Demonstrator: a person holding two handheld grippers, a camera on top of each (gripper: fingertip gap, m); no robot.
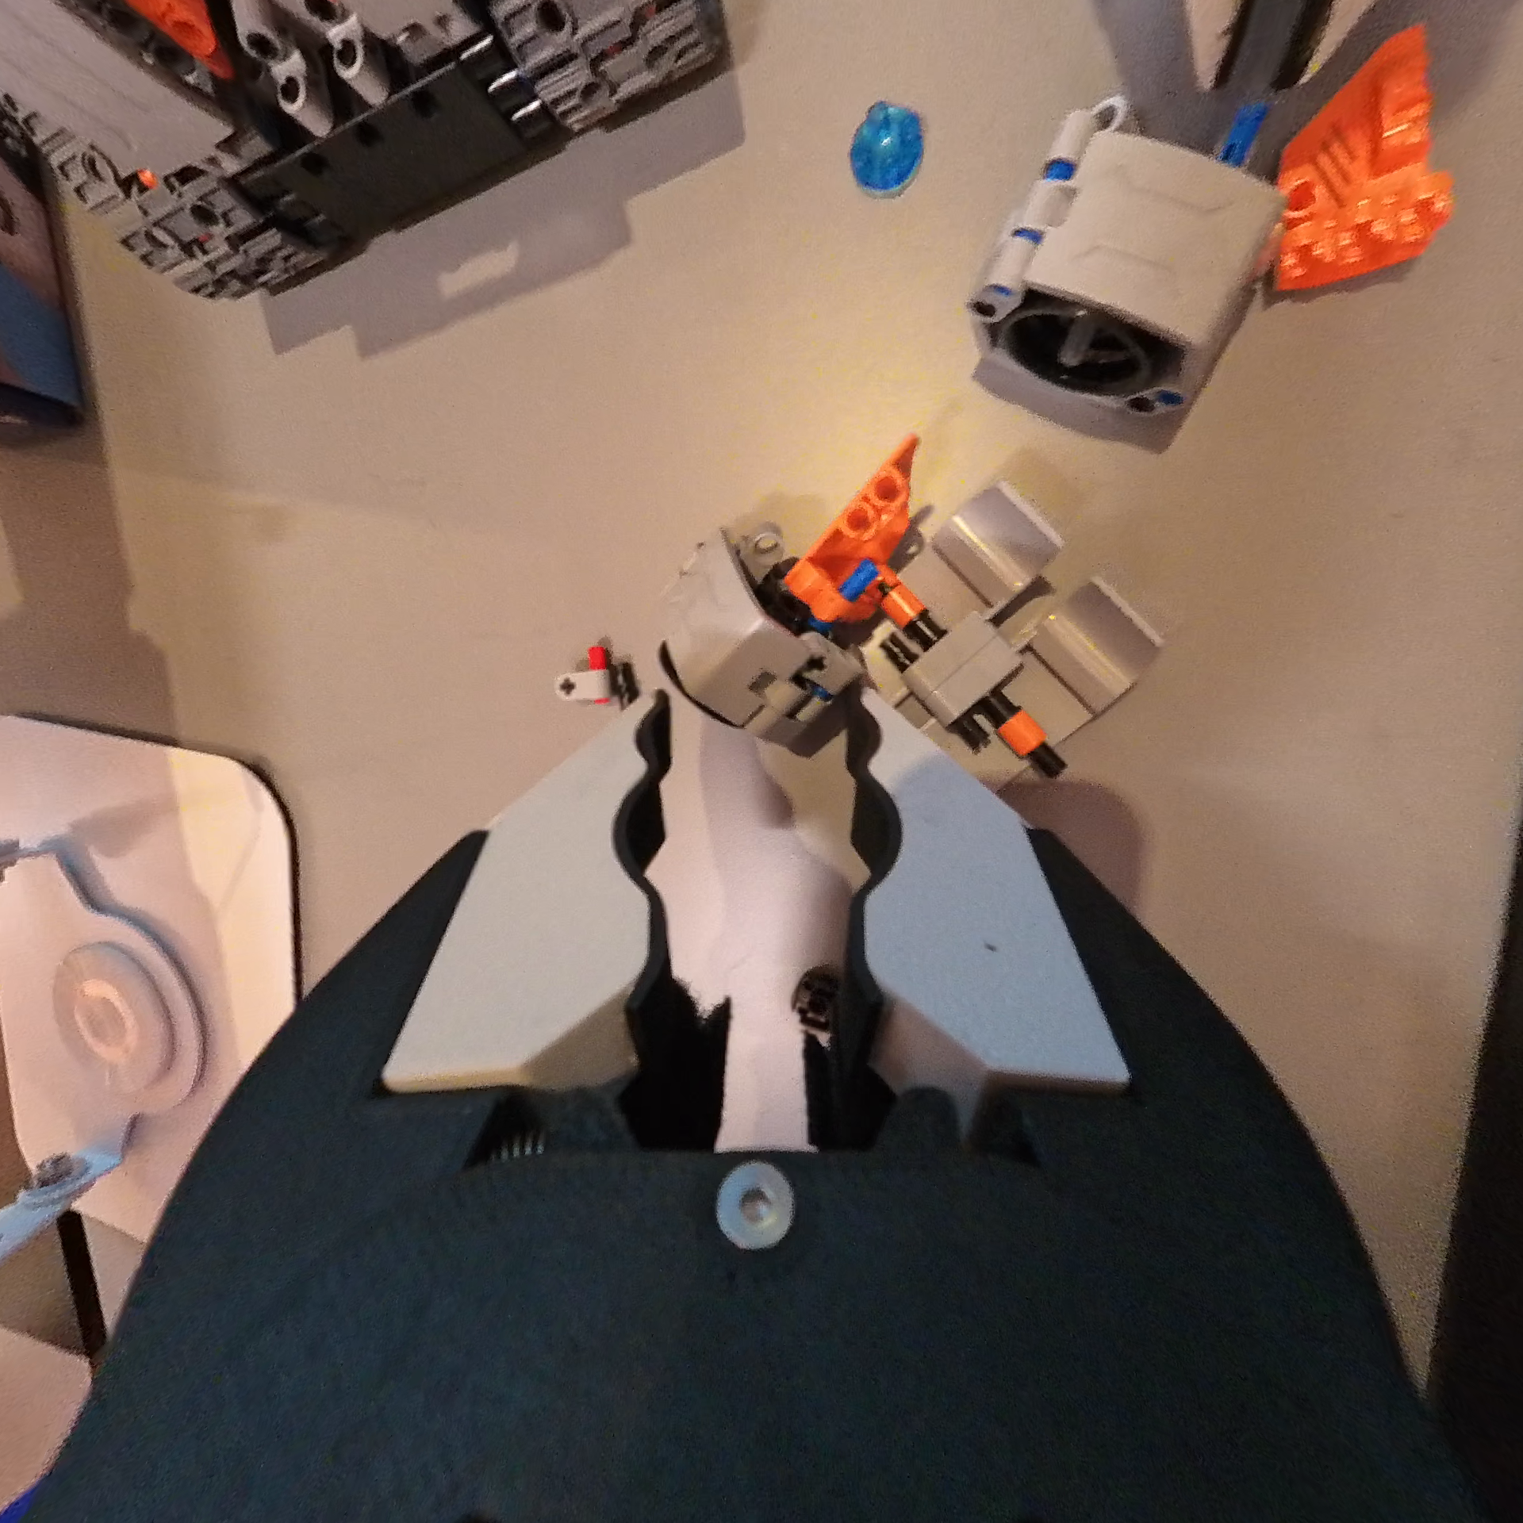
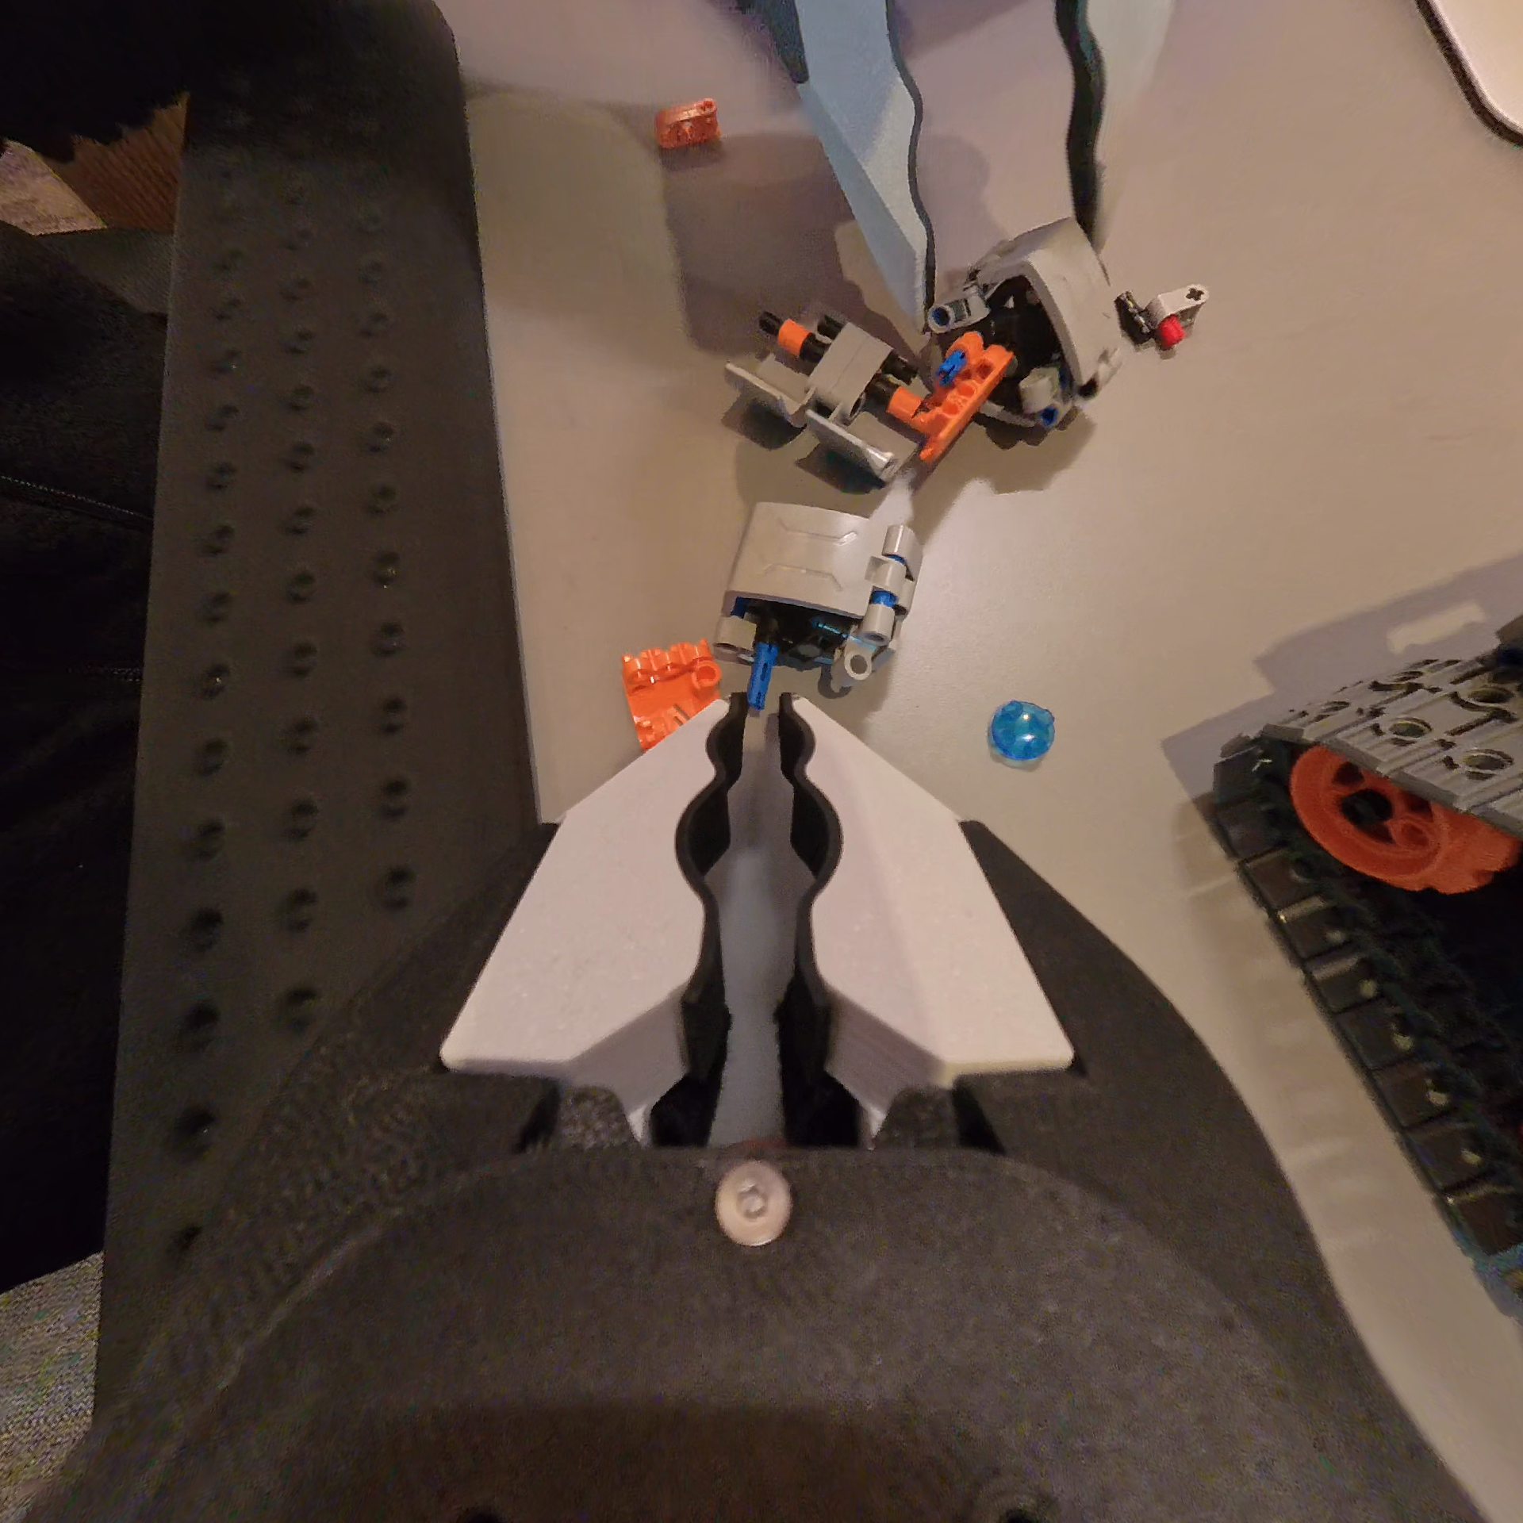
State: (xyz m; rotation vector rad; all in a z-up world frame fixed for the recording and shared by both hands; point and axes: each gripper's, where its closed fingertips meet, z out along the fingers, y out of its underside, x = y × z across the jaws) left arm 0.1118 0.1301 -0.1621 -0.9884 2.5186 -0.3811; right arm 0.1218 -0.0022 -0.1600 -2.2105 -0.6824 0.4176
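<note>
Left gripper (image 1: 754, 709) clamping grey housing (image 1: 746, 651), right gripper (image 2: 762, 700) pinching blue pin (image 2: 762, 672), orange wheel (image 2: 1393, 824) right view only

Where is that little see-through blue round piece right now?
The blue round piece lies loose on the table, right of the right gripper tips in the right wrist view, between the grey block assembly and the tracked vehicle.

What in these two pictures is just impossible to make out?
- Left wrist view: whether the left gripper actually clamps the grey brick housing; its tips hide the contact.
- Right wrist view: the grey tracked brick vehicle, cut off by the right edge.
- Right wrist view: whether the right gripper pinches the blue pin; too small.
</note>
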